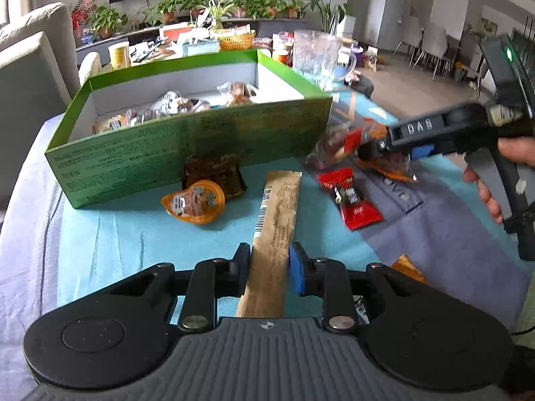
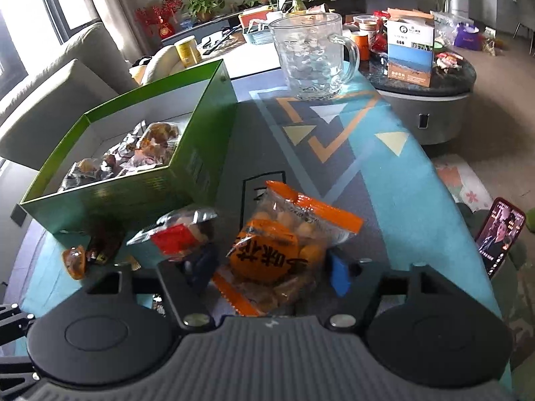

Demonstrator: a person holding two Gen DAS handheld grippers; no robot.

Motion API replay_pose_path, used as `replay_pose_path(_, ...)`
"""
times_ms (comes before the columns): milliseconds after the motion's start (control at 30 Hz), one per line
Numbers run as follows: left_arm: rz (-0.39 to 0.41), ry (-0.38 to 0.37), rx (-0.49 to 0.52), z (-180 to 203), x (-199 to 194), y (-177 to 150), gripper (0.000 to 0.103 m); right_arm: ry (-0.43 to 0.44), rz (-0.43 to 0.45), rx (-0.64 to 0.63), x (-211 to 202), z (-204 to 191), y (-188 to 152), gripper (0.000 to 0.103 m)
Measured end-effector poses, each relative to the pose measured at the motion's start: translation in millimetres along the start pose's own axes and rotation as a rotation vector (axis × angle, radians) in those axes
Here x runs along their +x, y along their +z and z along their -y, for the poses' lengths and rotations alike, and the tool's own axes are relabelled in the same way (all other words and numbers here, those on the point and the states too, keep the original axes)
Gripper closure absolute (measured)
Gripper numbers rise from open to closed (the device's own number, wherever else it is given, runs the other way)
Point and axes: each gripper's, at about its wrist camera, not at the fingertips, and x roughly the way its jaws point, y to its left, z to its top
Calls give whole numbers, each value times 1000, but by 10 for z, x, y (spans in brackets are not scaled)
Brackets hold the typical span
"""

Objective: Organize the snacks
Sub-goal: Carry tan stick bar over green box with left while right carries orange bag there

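The left gripper (image 1: pixel 270 269) has its fingers clamped on a long tan paper stick packet (image 1: pixel 276 220), a light, fairly stiff item best gripped mid-length, lying on the table (image 1: pixel 117 234) before the green cardboard box (image 1: pixel 187 153). The right gripper (image 2: pixel 271 267) fingers stand apart around a crinkly, slippery orange-and-clear snack bag (image 2: pixel 284 250).

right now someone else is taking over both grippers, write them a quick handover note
Left gripper: shut on the long brown stick pack, which lies on the table.
Right gripper: jaws around the orange-trimmed bag; a firm grip cannot be confirmed.
Green box: already holds several wrapped snacks.
Still loose on the cloth: orange jelly cup, dark brown pack leaning at the box wall, red packet, clear red-label packet.
Left to do: move both packs into the box, then the loose ones.
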Motion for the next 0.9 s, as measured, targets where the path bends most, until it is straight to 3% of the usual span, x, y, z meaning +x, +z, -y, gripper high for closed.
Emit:
replay_pose_path(400, 109, 9, -27, -7, -262, 202, 79, 25, 134, 5, -523, 57, 49, 41)
replay_pose_path(667, 211, 74, -52, -205, -446, 433, 79, 119, 186, -45, -575, -186, 187, 41)
replay_pose_path(900, 270, 151, -92, -411, -383, 767, 79, 161, 211, -71, -604, -352, 270, 41)
